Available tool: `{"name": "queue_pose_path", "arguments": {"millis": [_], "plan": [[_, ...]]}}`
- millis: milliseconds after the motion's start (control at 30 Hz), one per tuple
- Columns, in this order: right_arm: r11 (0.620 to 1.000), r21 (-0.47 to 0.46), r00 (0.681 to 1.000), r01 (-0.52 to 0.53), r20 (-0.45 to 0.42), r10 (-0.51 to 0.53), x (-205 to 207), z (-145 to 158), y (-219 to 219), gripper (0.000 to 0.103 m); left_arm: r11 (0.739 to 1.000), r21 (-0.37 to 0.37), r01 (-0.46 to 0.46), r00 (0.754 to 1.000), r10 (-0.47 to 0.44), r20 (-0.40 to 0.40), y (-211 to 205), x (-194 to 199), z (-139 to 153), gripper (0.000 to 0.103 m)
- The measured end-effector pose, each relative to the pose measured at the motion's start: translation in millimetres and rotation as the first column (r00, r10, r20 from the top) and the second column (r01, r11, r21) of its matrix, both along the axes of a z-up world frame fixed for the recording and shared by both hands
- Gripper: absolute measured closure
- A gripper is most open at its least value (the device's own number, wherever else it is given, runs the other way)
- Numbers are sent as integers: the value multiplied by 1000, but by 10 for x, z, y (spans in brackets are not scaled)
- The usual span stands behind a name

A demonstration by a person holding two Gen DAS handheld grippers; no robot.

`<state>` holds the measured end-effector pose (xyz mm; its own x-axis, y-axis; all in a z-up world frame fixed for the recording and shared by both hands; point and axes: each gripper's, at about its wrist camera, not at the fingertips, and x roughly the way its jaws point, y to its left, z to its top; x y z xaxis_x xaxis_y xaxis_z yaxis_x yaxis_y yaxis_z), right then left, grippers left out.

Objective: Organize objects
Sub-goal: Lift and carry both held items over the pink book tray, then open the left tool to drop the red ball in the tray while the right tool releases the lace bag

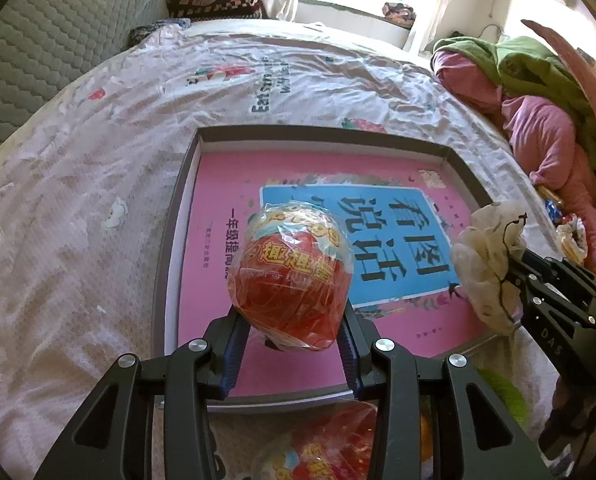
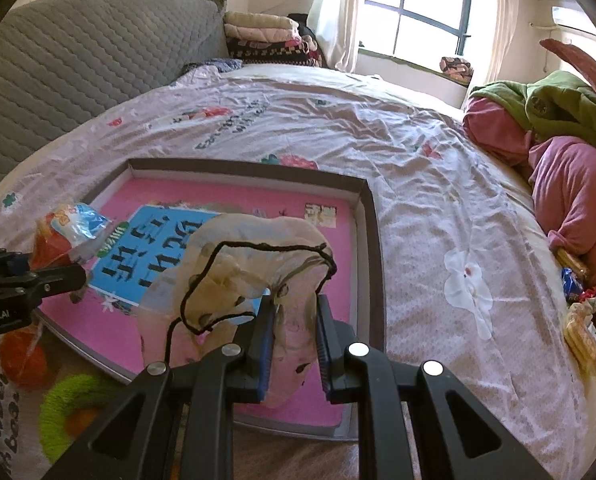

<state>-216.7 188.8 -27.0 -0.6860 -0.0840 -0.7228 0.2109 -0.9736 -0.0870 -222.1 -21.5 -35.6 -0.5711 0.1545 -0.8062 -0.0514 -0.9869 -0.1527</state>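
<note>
A red plastic-wrapped egg-shaped toy [image 1: 294,276] was clamped by the left gripper [image 1: 294,340]; a crumpled cream cloth pouch with black cord [image 2: 254,276] was pinched by the right gripper [image 2: 296,324], above a shallow grey box [image 2: 372,240].

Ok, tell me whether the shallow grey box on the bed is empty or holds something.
Not empty. The grey box holds a pink book lying flat on its bottom, filling most of it.
</note>
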Motion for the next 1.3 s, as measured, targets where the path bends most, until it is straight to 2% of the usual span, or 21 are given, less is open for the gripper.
{"name": "queue_pose_path", "arguments": {"millis": [100,400,700,933,1100,1300], "plan": [[1000,-3,1000,9,29,-9,-35,-66,32,83,1000,2,6,1000,-6,5,9,5,-39,61],[1000,-12,999,25,34,-24,-28,-61,73,83,1000,-3,11,1000,-11,8,35,2,-94,61],[999,-15,999,32,26,-32,-31,-15,98,69,1000,-12,5,1000,-4,17,50,-11,-116,61],[999,-14,999,41,22,-41,-41,7,120,67,1000,-4,10,1000,-9,12,60,2,-94,55],[998,-15,998,56,10,-56,-43,41,161,58,1000,-2,6,1000,-6,7,53,19,-58,51],[997,-10,997,72,0,-72,-50,63,191,55,1000,-8,-3,1000,3,-8,34,30,-8,49]]}}
